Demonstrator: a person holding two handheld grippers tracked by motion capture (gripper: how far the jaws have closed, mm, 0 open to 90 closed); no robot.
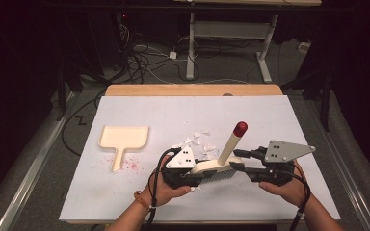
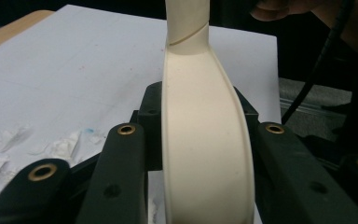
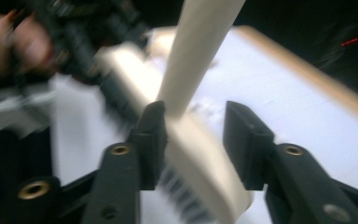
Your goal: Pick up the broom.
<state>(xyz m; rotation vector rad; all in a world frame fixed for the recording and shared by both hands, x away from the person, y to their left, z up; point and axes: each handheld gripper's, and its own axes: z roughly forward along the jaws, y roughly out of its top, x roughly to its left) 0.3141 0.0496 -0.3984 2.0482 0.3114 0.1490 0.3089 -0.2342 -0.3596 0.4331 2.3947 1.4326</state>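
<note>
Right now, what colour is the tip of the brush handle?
Dark red, capping the cream brush handle; the tip shows best in the high view.

Cream plastic hand brush [image 1: 214, 167] with dark bristles, its red-tipped handle tilted up and away, held above the white surface [image 1: 279, 120]. Cream plastic dustpan [image 1: 124, 138] lies flat, well to the left, handle toward the person. Torn white paper scraps [image 1: 198, 141] lie between them.
</note>
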